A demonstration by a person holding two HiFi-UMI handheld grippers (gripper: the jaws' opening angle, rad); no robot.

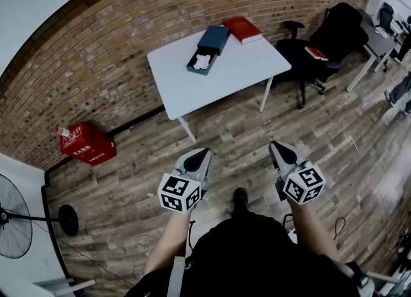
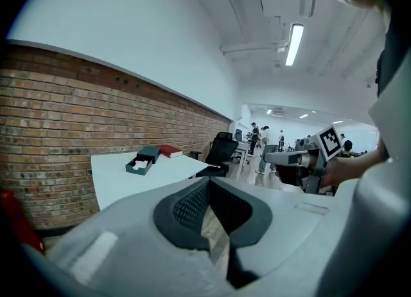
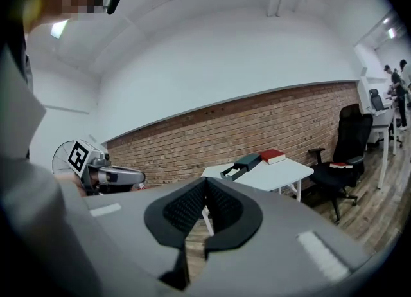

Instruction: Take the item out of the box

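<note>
Head view, barely started: well back from the tabletop (image 1: 237, 71) with left gripper (image 1: 198, 159) and right gripper (image 1: 280, 151) jaws closed on nothing, item (image 1: 202, 62) still in the box (image 1: 191, 68).

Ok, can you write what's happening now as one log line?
left tool: shut, empty | right tool: shut, empty | box: open, on table, untouched | item: white, inside box
</note>
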